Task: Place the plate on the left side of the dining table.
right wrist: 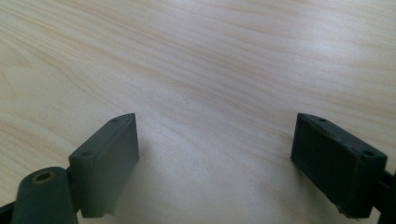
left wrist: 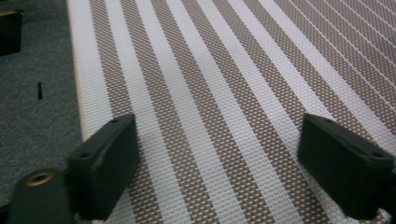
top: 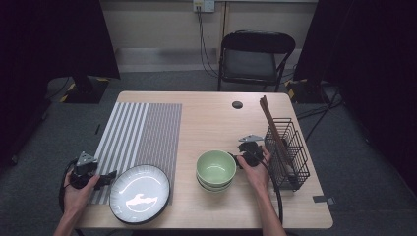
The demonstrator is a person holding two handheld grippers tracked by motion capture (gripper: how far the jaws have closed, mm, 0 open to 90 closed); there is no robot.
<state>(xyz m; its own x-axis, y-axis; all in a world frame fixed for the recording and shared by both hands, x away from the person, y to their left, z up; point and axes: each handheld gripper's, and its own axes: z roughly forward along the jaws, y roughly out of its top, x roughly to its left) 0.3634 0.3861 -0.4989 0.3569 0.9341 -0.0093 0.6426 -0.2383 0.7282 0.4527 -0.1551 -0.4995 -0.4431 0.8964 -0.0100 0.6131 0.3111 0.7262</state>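
A striped brown-and-white placemat (top: 140,135) lies on the left half of the wooden table (top: 211,118). A white plate with a dark rim (top: 139,193) rests on the mat's front right corner. Stacked green bowls (top: 216,169) stand at the middle front. My left gripper (top: 105,179) sits at the mat's front left edge, just left of the plate, open and empty; in the left gripper view its jaws (left wrist: 217,163) stand wide over the placemat (left wrist: 224,84). My right gripper (top: 241,158) is just right of the bowls, open; its jaws (right wrist: 215,163) frame bare table (right wrist: 210,60).
A black wire basket (top: 287,155) holding long brown sticks (top: 273,128) stands at the table's right edge, close behind my right hand. A round cable hole (top: 237,104) is at the back. A black folding chair (top: 255,59) stands beyond the table.
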